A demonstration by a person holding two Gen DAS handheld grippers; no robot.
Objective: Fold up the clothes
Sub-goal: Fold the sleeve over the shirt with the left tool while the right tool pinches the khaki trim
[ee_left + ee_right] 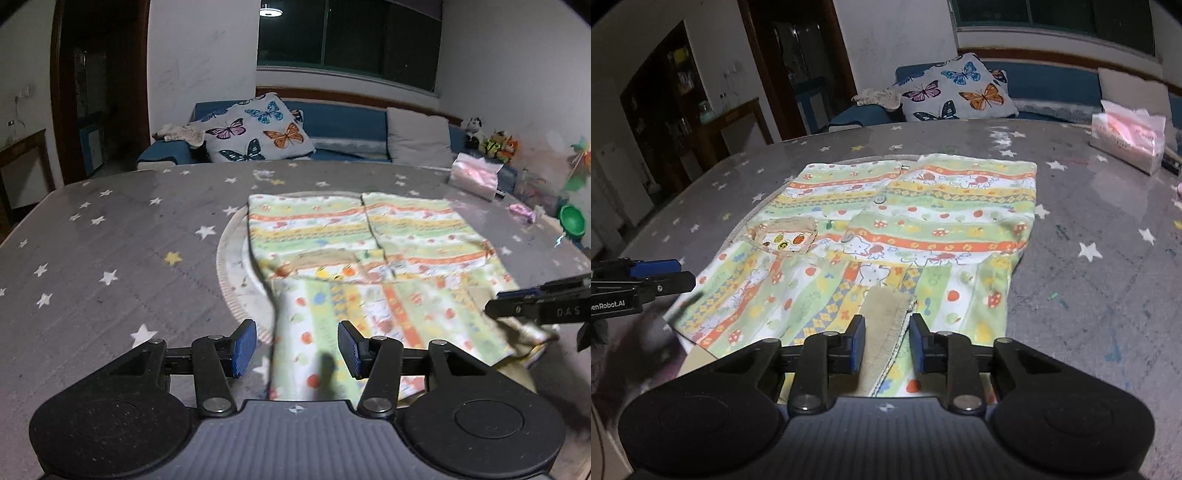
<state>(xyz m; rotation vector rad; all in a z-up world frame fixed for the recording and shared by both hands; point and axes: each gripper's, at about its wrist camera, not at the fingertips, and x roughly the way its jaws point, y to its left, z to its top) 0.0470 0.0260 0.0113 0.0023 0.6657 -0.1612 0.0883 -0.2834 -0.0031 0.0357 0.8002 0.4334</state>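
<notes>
Lying flat on the table (1089,229), the shirt (886,236) has both grippers, left (297,347) and right (886,341), released over its near hem.

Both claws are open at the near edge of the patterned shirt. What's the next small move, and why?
Probably close both claws on the near hem. The left claw stands open with the shirt edge between its pads, and the right claw is open astride the beige inner strip. The shirt lies flat on the starry table, so the near hem looks ready to fold away once gripped.
</notes>
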